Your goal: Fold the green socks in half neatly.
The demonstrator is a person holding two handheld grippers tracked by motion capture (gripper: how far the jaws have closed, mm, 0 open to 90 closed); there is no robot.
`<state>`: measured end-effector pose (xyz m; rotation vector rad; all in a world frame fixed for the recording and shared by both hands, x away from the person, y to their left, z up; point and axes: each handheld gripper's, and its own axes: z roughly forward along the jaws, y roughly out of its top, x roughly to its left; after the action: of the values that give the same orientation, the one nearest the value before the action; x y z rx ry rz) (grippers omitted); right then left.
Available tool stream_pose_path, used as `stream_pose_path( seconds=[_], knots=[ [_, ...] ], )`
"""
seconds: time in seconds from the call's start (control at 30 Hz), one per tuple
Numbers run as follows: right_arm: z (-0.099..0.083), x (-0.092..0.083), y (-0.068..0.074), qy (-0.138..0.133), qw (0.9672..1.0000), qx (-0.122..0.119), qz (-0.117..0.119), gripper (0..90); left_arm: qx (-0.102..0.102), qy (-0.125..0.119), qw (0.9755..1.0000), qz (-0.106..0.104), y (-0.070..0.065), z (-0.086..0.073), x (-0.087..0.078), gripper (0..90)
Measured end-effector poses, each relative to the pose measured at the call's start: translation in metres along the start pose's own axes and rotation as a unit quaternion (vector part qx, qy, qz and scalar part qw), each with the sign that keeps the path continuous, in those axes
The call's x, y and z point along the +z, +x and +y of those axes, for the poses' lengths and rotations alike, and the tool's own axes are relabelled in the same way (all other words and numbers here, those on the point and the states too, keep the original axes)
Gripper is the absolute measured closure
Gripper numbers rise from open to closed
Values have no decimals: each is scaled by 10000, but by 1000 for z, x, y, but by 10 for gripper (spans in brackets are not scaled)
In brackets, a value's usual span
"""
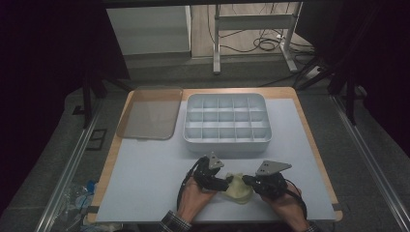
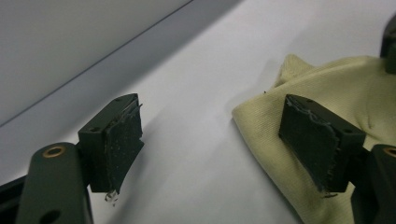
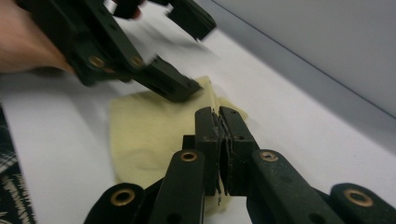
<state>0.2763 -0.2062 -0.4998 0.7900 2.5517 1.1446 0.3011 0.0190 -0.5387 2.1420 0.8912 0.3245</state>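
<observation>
Dim room all around, cables on the floor past the far edge, and down on the pale blue mat (image 1: 145,169) both hands are working near the front edge. Right gripper (image 3: 219,116) first: its jaws are clenched together, and from its own camera a thin edge of the yellow cloth (image 1: 237,188) looks pinched between the pads, though I can't swear fabric is actually caught there. Over to the left gripper (image 2: 212,140): jaws released and standing wide, nothing between them, one pad (image 2: 122,142) over bare mat and the other pad (image 2: 317,140) hanging above the cloth's near edge. So here's what matters: the cloth lies off to the right-hand side of those open jaws, its corner pointing away up the mat, its body running on toward the right gripper. From overhead the crumpled cloth sits between the two grippers, the left gripper (image 1: 212,176) just at its left border, the right gripper (image 1: 261,182) at its right border. Each hand cups its tool from below, forearms coming in at the bottom, both tools held low and nearly level, noses angled inward at each other. I'd say the left one needs to slide sideways onto that edge before it bites. Beyond them the grey compartment tray (image 1: 227,121) sits with its clear lid (image 1: 150,113) lying beside it, both well apart from the action.
</observation>
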Motion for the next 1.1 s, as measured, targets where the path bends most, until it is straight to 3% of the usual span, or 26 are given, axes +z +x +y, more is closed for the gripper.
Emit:
stream_pose_path(
  seconds=[0.13,0.3,0.57,0.73,0.93,1.0,1.1],
  knots=[
    [-4,5,-1,113,9999,-28,-21,860,-26,-23,10000,-5,1,-1,1,209],
    [-12,6,-7,153,9998,115,-103,846,47,-26,10000,66,0,-3,-2,194],
    [-15,7,-9,109,9997,171,-110,832,102,18,9999,90,-6,-14,-21,179],
    [-15,7,-10,117,9997,183,-106,820,184,117,9997,126,-10,-22,-24,170],
    [-10,3,-9,121,9997,108,-181,804,68,143,9999,21,-6,-22,-23,153],
    [-5,0,-8,75,9998,80,-177,807,76,151,9999,-14,-7,-21,-25,183],
    [3,-2,-7,-15,9999,40,-139,808,-14,137,9996,-239,-7,-18,-27,302]
  ],
)
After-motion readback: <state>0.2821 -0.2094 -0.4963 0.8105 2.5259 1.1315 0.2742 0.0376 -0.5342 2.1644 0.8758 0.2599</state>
